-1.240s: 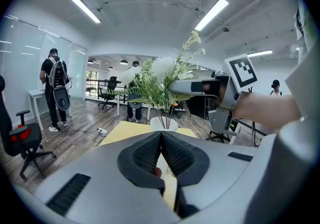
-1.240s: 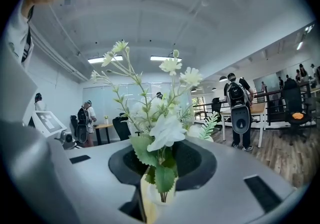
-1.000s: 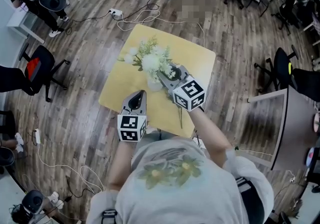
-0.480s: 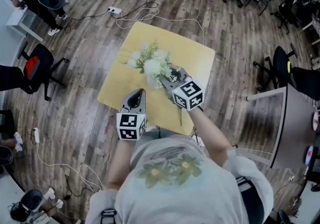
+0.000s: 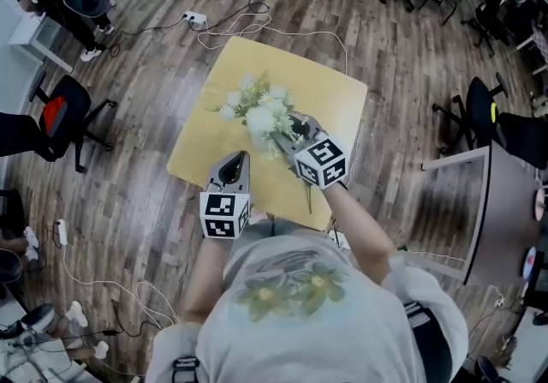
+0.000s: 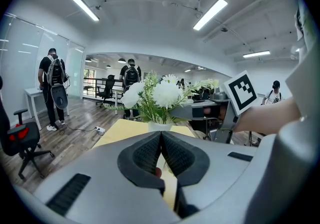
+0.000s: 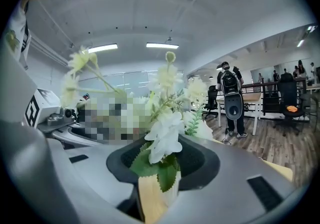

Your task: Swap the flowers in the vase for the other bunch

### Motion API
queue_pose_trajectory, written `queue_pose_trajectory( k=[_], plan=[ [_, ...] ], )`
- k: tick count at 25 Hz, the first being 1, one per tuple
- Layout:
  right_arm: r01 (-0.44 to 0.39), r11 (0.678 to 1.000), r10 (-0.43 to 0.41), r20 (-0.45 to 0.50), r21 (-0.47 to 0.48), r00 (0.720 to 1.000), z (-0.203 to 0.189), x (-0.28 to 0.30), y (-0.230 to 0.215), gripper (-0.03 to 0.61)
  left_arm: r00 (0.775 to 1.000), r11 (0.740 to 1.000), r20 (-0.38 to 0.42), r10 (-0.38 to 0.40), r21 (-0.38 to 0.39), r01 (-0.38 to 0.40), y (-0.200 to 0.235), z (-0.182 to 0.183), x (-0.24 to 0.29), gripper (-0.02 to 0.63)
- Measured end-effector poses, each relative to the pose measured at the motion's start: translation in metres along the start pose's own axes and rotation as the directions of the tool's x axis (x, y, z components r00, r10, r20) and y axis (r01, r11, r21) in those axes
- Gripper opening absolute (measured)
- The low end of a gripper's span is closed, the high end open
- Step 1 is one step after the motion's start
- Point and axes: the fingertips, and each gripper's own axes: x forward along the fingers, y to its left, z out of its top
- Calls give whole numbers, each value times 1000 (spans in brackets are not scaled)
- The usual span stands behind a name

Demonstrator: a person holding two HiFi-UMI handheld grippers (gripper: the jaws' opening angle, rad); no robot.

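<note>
A bunch of white flowers with green leaves (image 5: 261, 111) stands over a small white vase (image 6: 160, 126) in the middle of the yellow table (image 5: 334, 98). My right gripper (image 5: 289, 128) is at the bunch's right side. Its jaws have just been opening and stand apart, with a white blossom and leaves (image 7: 162, 140) loose between them. My left gripper (image 5: 233, 160) hovers near the table's front edge, shut and empty, pointing at the vase from a short way off. A thin green stem (image 5: 308, 199) lies on the table beside my right forearm, its flower end hidden.
Office chairs (image 5: 64, 116) and cables (image 5: 248, 30) are on the wooden floor to the left and behind the table. A grey desk (image 5: 501, 210) stands at the right. People with backpacks (image 6: 52, 85) stand in the background.
The right gripper has sunk a little with the bunch, so the flowers sit lower over the vase. The left gripper has stayed where it was.
</note>
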Motion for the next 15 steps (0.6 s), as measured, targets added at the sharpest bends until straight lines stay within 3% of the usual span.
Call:
queue_pose_trajectory(
  k=[6, 15],
  plan=[
    [15, 1000, -15, -21, -3, 1000, -7, -1, 0, 134, 1000, 1000, -3, -2, 1, 2, 0, -3, -2, 18],
    [74, 997, -74, 1, 3, 997, 2, -10, -1, 195, 1000, 1000, 6, -3, -5, 3, 4, 1, -3, 18]
  ],
)
